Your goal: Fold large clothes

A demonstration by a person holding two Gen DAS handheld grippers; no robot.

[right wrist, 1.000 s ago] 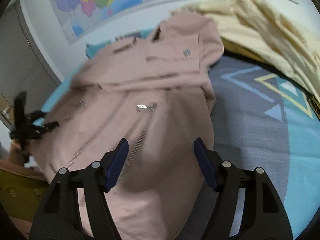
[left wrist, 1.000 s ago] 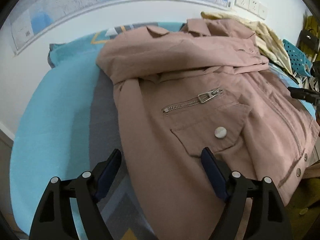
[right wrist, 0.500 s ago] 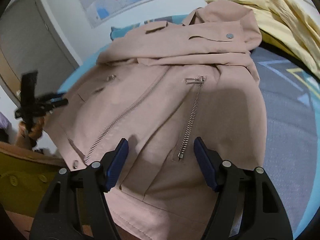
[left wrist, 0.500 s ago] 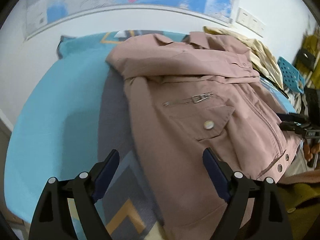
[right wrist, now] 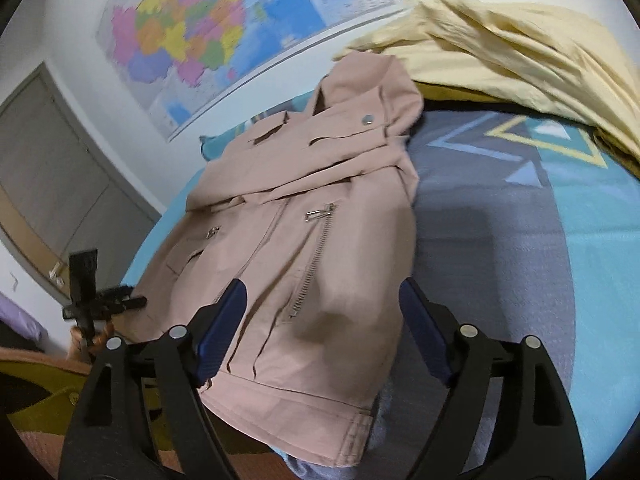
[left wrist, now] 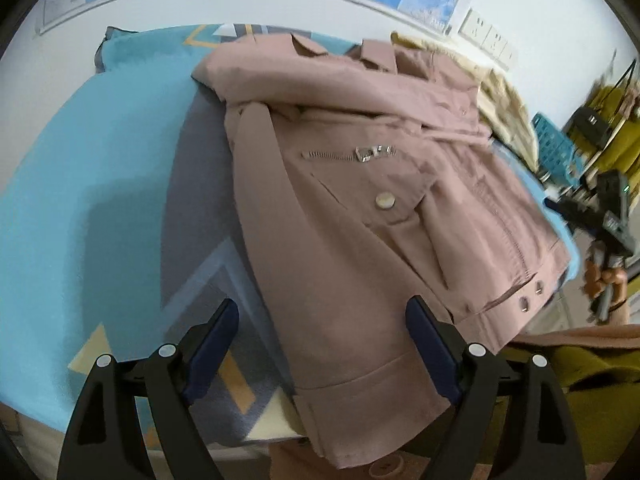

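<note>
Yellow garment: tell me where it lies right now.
In the right wrist view the yellow garment is heaped at the upper right, against the wall, behind the pink jacket collar and along the blue patterned mat far edge.

Both wrist views look steeply down along their fingers, close over the pink jacket [left wrist: 360, 216] on the bed. The left faces its left hem side, the right its right; they share the jacket front and, seemingly, the wall map [right wrist: 224, 20].

Soft even indoor light, mild motion blur, strong fisheye bending at edges.
</note>
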